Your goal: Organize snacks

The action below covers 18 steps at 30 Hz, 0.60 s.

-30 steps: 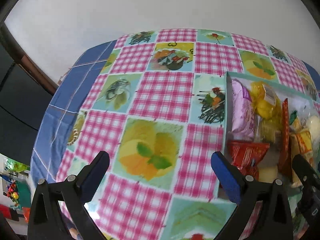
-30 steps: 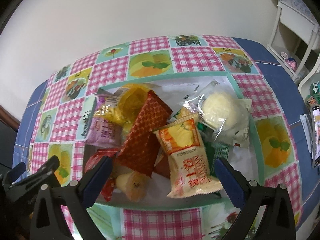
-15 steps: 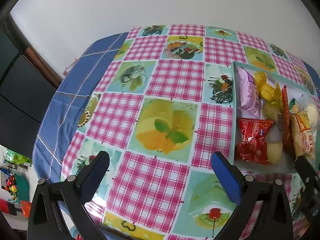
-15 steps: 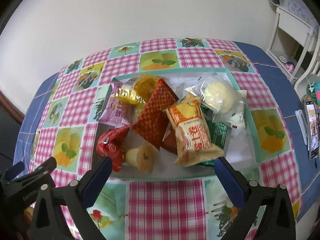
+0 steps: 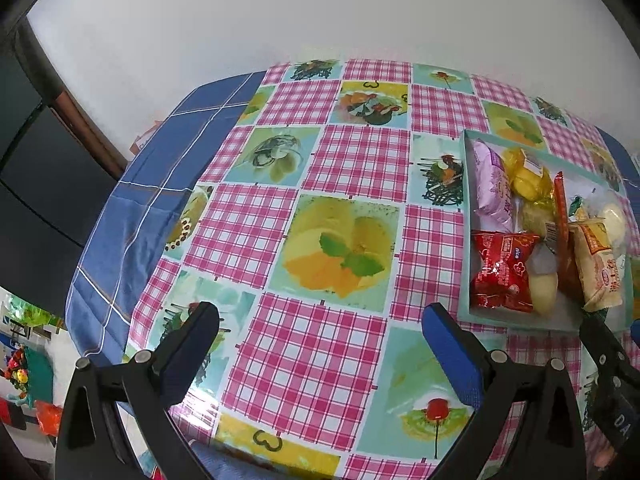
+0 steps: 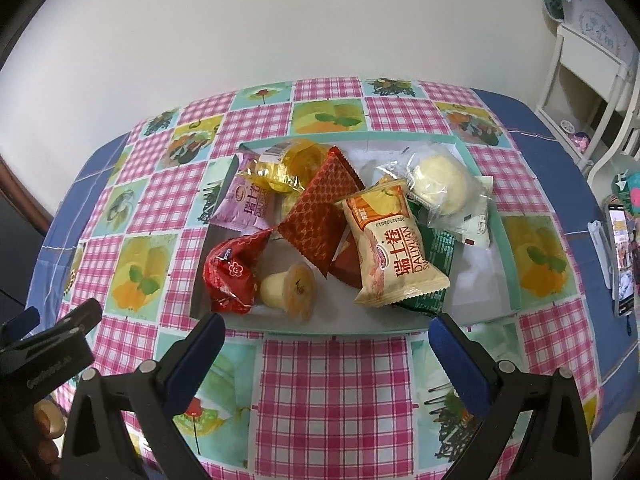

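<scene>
A shallow teal-rimmed tray [image 6: 508, 248] holds several snacks: a red packet [image 6: 232, 272], a jelly cup [image 6: 292, 288], a dark red wafer pack [image 6: 320, 216], a cream roll pack [image 6: 392, 248], a wrapped white bun [image 6: 444, 184], a purple pack [image 6: 248, 204] and a yellow pack [image 6: 288, 164]. The tray also shows at the right of the left wrist view [image 5: 466, 216]. My right gripper [image 6: 326, 346] is open and empty, just in front of the tray. My left gripper [image 5: 320, 336] is open and empty over bare tablecloth, left of the tray.
A checked fruit-print tablecloth [image 5: 336, 184] covers the table, blue cloth at its edges [image 5: 132, 204]. A white wall stands behind. A white shelf [image 6: 588, 60] and a phone [image 6: 622, 256] are at the right. Each gripper shows at the edge of the other's view.
Both grippers have pulled back toward me and up, away from the tray. More of the tablecloth shows in front of the tray. Both stayed open.
</scene>
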Tool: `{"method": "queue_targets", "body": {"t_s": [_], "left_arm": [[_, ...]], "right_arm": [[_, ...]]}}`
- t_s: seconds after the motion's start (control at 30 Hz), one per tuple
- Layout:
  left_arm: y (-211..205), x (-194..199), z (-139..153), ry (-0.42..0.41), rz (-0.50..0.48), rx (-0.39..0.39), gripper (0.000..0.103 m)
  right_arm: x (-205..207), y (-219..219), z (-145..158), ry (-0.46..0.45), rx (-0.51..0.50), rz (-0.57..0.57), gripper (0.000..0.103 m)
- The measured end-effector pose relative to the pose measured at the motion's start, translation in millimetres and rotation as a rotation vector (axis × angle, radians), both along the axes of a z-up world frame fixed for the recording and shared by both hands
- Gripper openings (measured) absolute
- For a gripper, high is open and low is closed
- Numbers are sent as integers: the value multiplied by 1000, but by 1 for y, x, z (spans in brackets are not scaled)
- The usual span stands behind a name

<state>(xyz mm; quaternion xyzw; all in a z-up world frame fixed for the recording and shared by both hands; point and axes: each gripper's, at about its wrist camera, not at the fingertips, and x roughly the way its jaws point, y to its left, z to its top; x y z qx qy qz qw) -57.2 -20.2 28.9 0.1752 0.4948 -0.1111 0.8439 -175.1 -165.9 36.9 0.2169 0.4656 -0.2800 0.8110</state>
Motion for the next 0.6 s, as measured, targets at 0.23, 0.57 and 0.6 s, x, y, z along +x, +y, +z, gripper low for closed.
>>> {"method": "queue_targets", "body": {"t_s": [0.23, 0.57, 0.6], "left_arm": [[-2, 0, 1, 2, -11, -2, 101], [-4, 2, 1, 7, -20, -4, 101], [-4, 2, 1, 8, -20, -5, 101]], "right_arm": [[0, -2, 1, -3, 1, -4, 103], [1, -5, -1, 1, 3, -7, 103], [1, -5, -1, 1, 3, -6, 103]]}}
